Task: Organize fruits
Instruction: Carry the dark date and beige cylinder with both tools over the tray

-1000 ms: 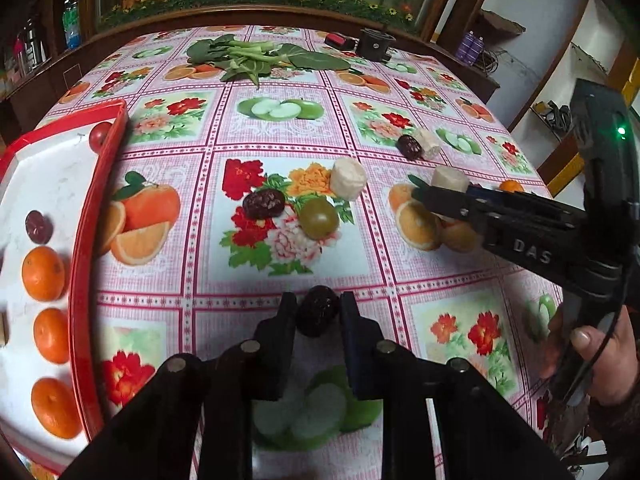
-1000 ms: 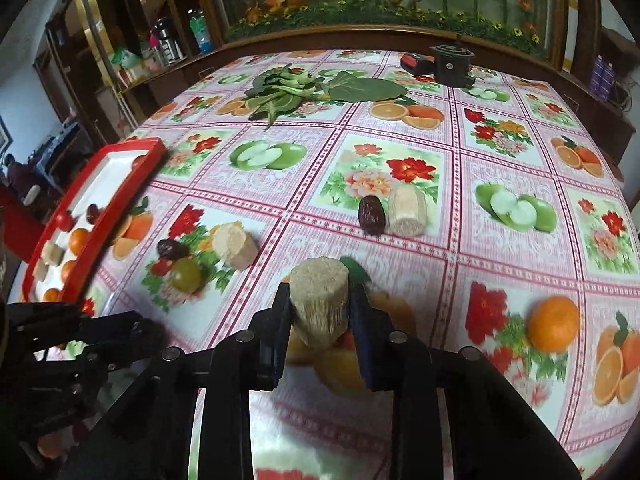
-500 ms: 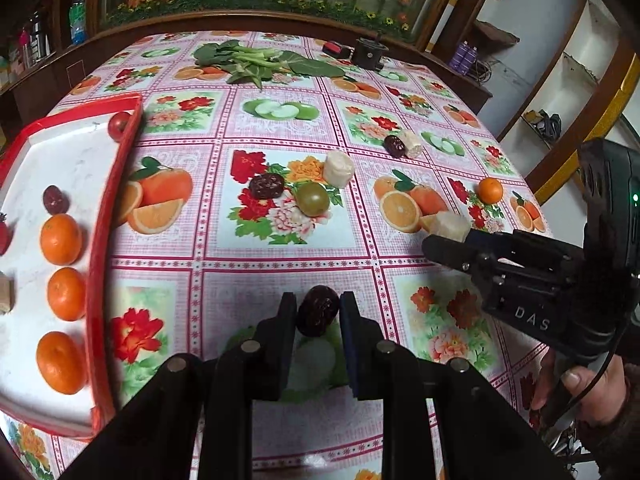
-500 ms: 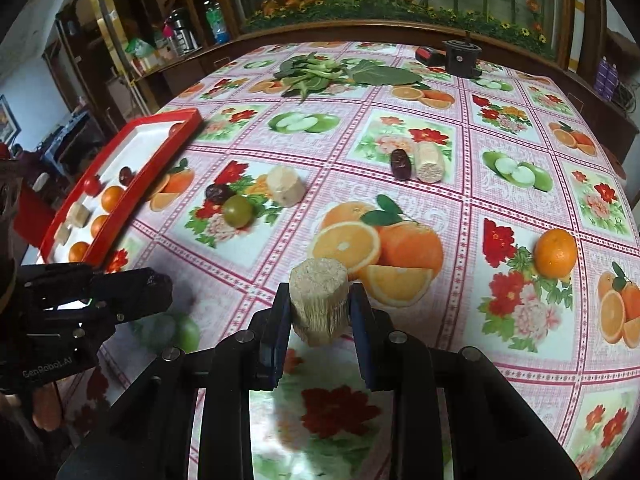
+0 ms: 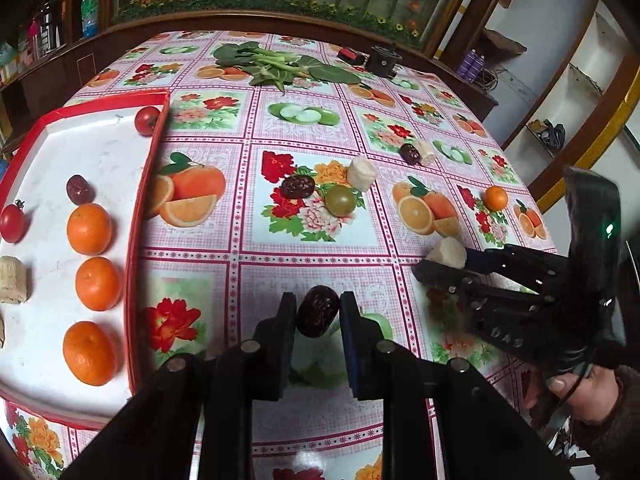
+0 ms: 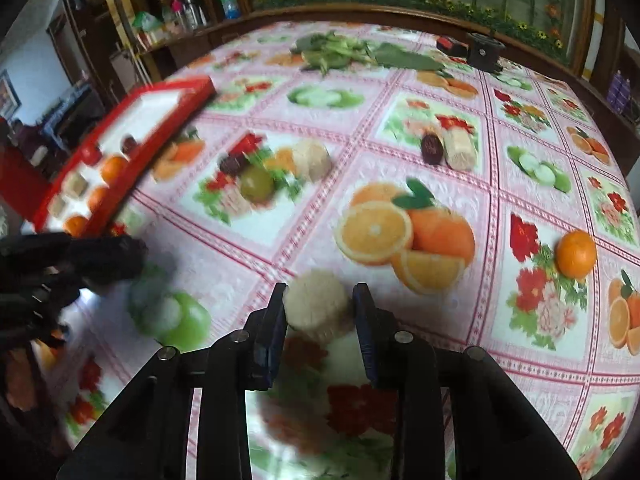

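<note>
two grippers in frame, each with a piece between its fingers. left gripper (image 5: 318,314): jaws clamped on a dark red date (image 5: 317,316), which sits right at the fingertips, pads touching it on both sides, its top poking just past the tips, held above the tablecloth (image 5: 248,276). right gripper (image 6: 320,306): jaws have just been opening, a pale fibrous cane chunk (image 6: 317,307) sits between them near the tips; left pad looks in contact, right pad close to its edge, but the right wrist view is motion-blurred so i cannot tell if the pads press on it. in the left wrist view the same right gripper (image 5: 442,264) comes in from the right, chunk (image 5: 447,253) showing at its tip, a hand (image 5: 580,394) on its grip at lower right. red tray (image 5: 138,216) lies at the left of the table, white inside, holding three mandarins in a column (image 5: 97,283), a date (image 5: 80,189), two tomatoes (image 5: 147,120) and a cane piece (image 5: 12,280) at the left edge. loose on the cloth mid-table: a date (image 5: 298,186), a green fruit (image 5: 340,200) and a cane piece (image 5: 361,173) close together; farther back another date (image 5: 409,153) touching a cane piece (image 5: 425,152); a lone mandarin (image 5: 495,198) well to the right. leafy greens (image 5: 276,66) at the far end.
</note>
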